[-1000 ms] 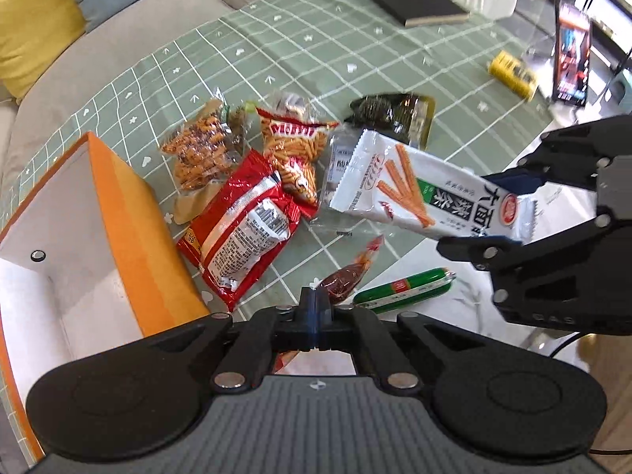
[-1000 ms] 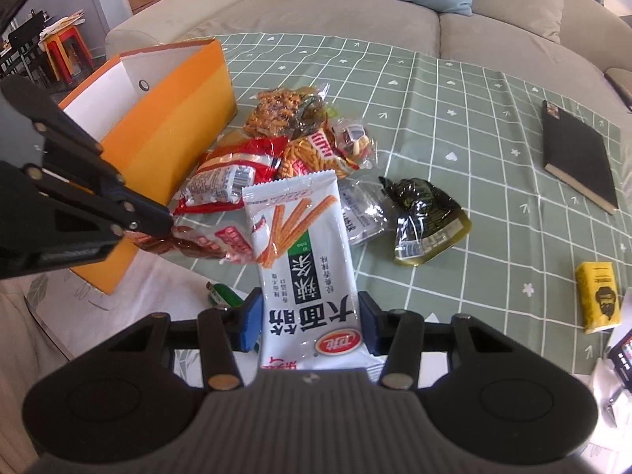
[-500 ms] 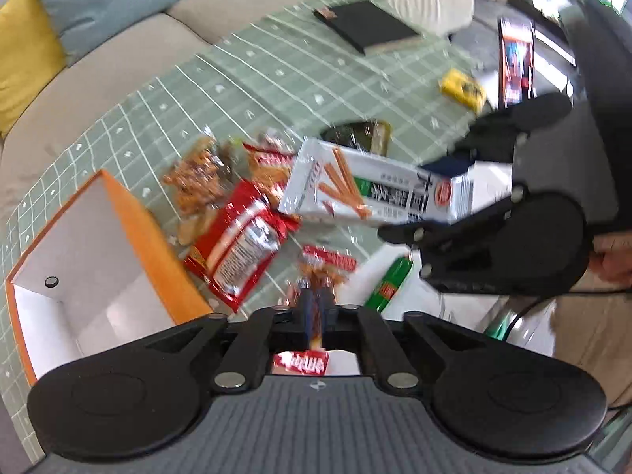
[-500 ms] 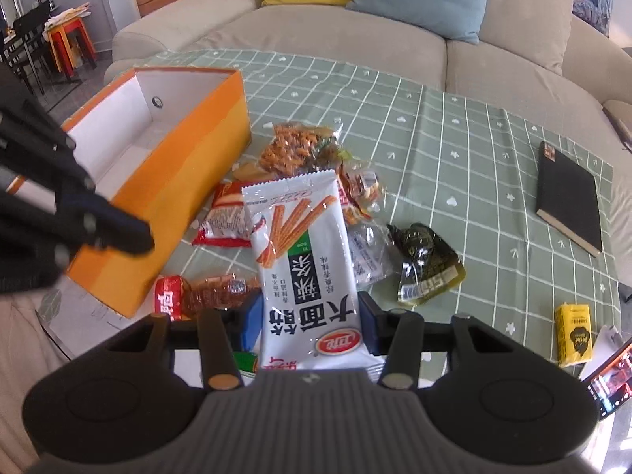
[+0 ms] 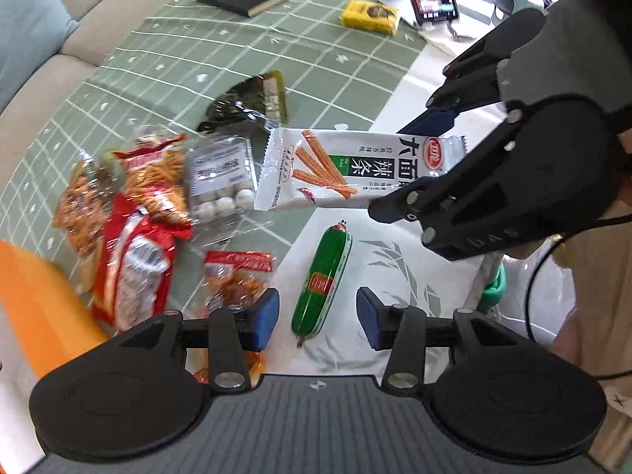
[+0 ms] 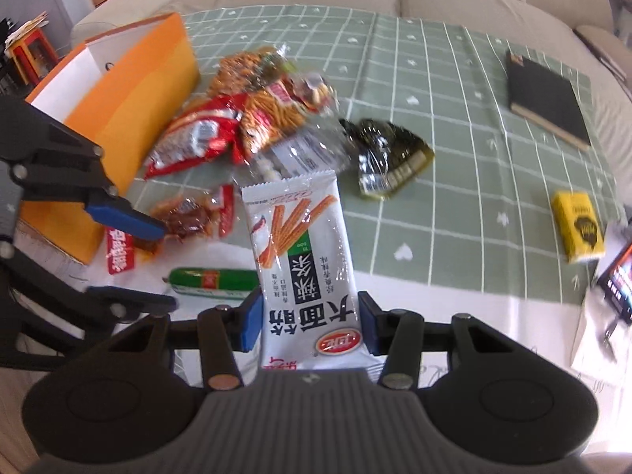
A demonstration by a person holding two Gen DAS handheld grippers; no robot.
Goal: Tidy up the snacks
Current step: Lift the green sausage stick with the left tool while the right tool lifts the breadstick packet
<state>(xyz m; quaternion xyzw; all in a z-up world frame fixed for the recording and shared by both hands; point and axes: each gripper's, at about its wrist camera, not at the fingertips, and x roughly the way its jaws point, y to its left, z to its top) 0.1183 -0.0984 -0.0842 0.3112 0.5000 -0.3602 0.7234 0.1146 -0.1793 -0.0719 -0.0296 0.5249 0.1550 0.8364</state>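
White spicy-stick packet (image 6: 302,252) clamped at its lower end between my right gripper (image 6: 308,326) pads, held in the air ahead of me, not yet in the orange box (image 6: 130,91), which sits ahead and well to the left of that gripper. Left gripper (image 5: 318,312) jaws have just been opening and now stand apart, nothing pressed between them; the green sausage (image 5: 322,280) lies on the table in the gap ahead of them. The small red meat packet (image 5: 237,272) that the left jaws pinched a second ago now lies just left of them. Red bag (image 5: 132,268), orange stick bags, clear bag of white balls (image 5: 219,181) and dark packet (image 5: 247,100) lie further ahead-left, unsorted. I see no snack in the box: task barely begun
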